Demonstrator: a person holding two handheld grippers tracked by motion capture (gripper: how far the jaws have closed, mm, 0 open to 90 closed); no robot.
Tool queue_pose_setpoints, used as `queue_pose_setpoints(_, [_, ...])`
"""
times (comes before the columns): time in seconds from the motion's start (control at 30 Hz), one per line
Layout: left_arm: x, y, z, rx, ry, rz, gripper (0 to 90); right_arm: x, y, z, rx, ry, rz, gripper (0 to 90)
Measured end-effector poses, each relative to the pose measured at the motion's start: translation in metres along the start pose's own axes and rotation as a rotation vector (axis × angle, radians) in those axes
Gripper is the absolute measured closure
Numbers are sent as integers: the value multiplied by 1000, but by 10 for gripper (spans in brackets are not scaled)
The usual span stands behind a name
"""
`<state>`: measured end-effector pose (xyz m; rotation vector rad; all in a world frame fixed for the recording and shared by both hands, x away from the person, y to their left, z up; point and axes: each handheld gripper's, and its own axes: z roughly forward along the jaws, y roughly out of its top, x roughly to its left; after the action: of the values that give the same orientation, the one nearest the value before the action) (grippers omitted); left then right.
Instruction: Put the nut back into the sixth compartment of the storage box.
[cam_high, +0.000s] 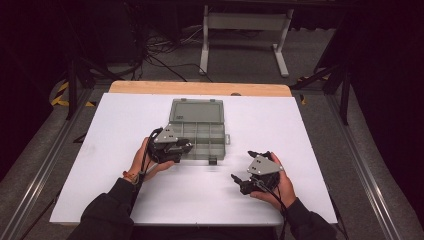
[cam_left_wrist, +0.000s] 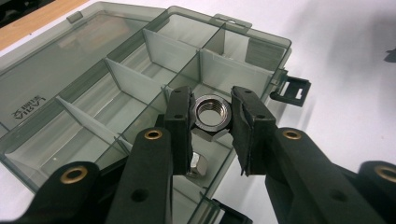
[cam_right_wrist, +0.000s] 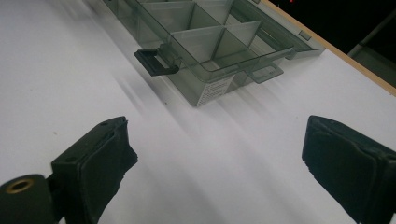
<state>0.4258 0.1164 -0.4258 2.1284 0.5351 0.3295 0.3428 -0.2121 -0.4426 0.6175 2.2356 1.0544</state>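
Nearest to me in the left gripper view, my left gripper (cam_left_wrist: 212, 116) pinches a silver hexagonal steel nut (cam_left_wrist: 212, 113) between its black pads, threaded hole facing the camera, at the centre of the frame. Just below it, a second silver nut (cam_left_wrist: 198, 163) lies in a compartment of the smoky transparent plastic organiser box (cam_left_wrist: 116, 79), partly hidden by the left jaw. In the high view, this gripper (cam_high: 185, 146) hangs over the box's near-left corner (cam_high: 200, 150), mid-frame.

My right gripper (cam_right_wrist: 219, 154) stands spread wide and empty above the white table top (cam_right_wrist: 70, 70); it sits lower right in the high view (cam_high: 242, 182).

Farther off, the box's open lid (cam_high: 196, 111) lies flat toward the upper middle.

The risk, as I judge it: the pads grip only two flats of the nut, so a tilt could let it slip and bounce off a divider wall (cam_left_wrist: 128, 79) into the wrong cell or onto the table.
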Motion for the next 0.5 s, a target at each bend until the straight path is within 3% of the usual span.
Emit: queue_pose_setpoints(0.5, [5, -3, 13, 25, 0, -15, 699, 0, 0, 0, 1, 1, -2, 83])
